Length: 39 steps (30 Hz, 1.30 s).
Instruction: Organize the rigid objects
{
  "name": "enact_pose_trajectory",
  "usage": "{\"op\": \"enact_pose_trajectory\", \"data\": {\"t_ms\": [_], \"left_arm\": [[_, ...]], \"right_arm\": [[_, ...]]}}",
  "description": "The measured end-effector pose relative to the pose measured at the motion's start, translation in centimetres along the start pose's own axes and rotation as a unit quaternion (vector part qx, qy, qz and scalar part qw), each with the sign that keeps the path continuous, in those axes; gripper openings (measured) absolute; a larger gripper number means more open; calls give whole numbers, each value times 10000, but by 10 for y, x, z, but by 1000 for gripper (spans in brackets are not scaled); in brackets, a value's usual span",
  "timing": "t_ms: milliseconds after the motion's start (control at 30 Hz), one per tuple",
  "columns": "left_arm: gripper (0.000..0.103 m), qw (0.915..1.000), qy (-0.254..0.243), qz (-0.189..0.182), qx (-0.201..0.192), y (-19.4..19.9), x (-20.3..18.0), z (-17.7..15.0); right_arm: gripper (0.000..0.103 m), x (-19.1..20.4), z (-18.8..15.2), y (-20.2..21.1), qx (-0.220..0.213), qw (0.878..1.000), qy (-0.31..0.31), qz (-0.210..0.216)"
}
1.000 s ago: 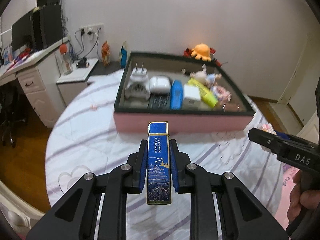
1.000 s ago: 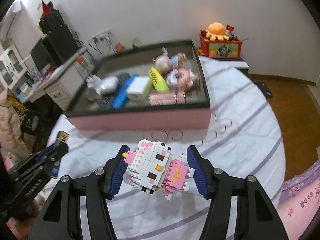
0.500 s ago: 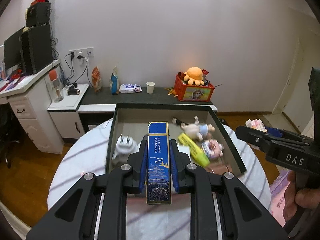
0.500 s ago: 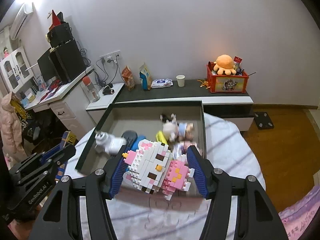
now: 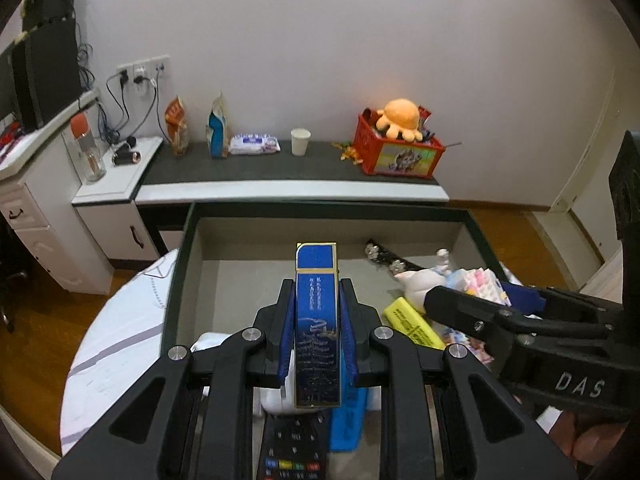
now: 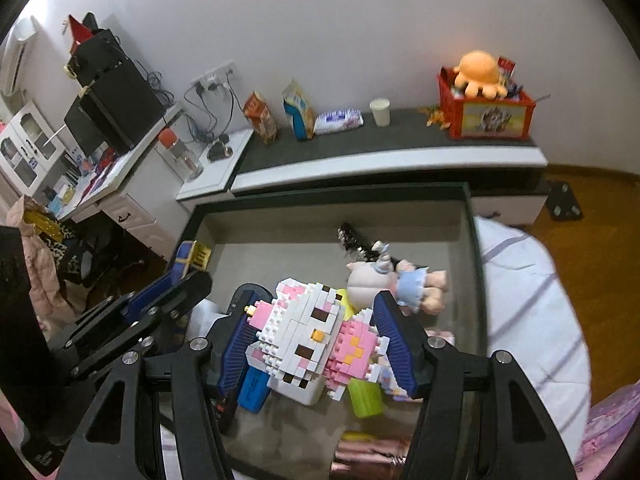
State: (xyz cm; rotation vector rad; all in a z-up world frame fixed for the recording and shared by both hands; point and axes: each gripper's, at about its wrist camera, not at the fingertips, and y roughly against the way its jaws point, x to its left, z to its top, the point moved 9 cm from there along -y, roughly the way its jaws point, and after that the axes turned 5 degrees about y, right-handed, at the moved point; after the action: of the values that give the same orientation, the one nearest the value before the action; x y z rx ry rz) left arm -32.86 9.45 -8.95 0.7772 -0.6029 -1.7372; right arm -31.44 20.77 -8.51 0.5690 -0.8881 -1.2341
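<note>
box: long blue box (image 5: 317,320) with gold edging, clamped by its narrow sides in the left gripper (image 5: 317,334); long axis runs straight ahead along the fingers, gold-banded end pointing toward the far wall of the tray (image 5: 320,210); it is held above the tray's near left part
writing on box: column of small pale characters and a tower drawing, too small to read
cat: white and pink brick-built cat (image 6: 316,336), lying crosswise between the right gripper (image 6: 316,342) pads, head toward the left finger, pink body toward the right; over the tray (image 6: 476,264)
fingers: left pair narrow, pressed on the box; right pair set midway, pressed on the cat
other writing: "das" on the right gripper's body in the left view
in tray, counted: one doll (image 6: 384,284), one yellow bar (image 5: 412,326), one remote (image 5: 292,452), one light blue block (image 5: 346,420)
shelf behind: one paper cup (image 5: 300,141), one red crate (image 5: 398,152) with an orange plush octopus (image 5: 400,118)
</note>
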Motion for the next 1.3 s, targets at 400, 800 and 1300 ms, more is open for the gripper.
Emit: {"op": "enact_pose_trajectory", "data": {"t_ms": [400, 800, 1300], "left_arm": [[76, 9985, 257, 478, 59, -10, 29, -3], [103, 9954, 411, 754, -426, 37, 43, -7], [103, 9943, 394, 891, -431, 117, 39, -62]], "right_arm": [[67, -13, -1, -20, 246, 9989, -368, 156], [86, -7, -6, 13, -3, 9988, -451, 214], [93, 0, -52, 85, -435, 9990, -112, -90]]}}
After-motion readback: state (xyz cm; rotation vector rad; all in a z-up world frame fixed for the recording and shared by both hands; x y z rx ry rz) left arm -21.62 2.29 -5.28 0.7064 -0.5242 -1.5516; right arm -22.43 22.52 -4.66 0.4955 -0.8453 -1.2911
